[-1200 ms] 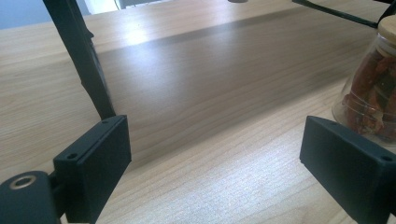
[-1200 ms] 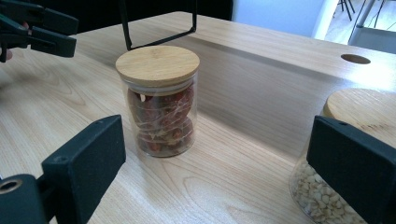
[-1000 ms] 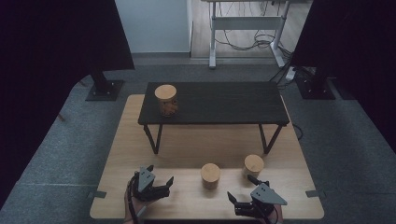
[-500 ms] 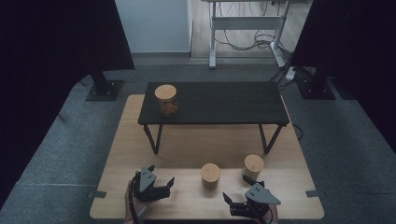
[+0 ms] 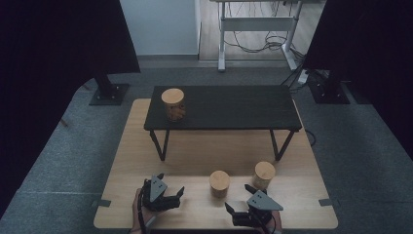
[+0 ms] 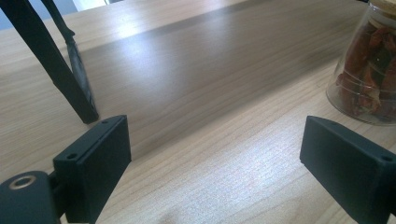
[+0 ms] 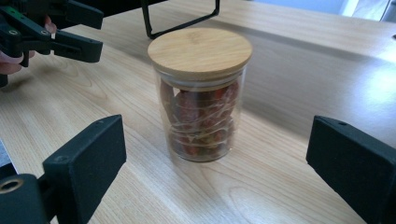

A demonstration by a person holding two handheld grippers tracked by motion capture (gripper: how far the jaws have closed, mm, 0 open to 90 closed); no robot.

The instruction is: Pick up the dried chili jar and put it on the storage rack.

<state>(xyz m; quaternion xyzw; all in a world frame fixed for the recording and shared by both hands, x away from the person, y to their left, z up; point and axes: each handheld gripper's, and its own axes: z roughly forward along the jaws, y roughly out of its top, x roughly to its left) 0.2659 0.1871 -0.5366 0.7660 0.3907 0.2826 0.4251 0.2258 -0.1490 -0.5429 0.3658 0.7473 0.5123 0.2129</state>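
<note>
Wooden tabletop (image 5: 146,156) is carrying a small black table (image 5: 229,105) along its far half; one lidded jar (image 5: 173,104) is standing at that black table's left end. Two more jars are sitting toward the tabletop's near edge: the middle jar (image 5: 219,183), glass with a wooden lid and reddish dried contents, and a second jar (image 5: 264,175) just right of it, apart. Left hand-held gripper (image 5: 168,197) is hovering near the near-left corner, jaws spread wide, nothing between them. Right hand-held gripper (image 5: 238,201) is sitting at the near edge, jaws spread wide, the middle jar (image 7: 200,95) lying ahead between them, not touching either.
</note>
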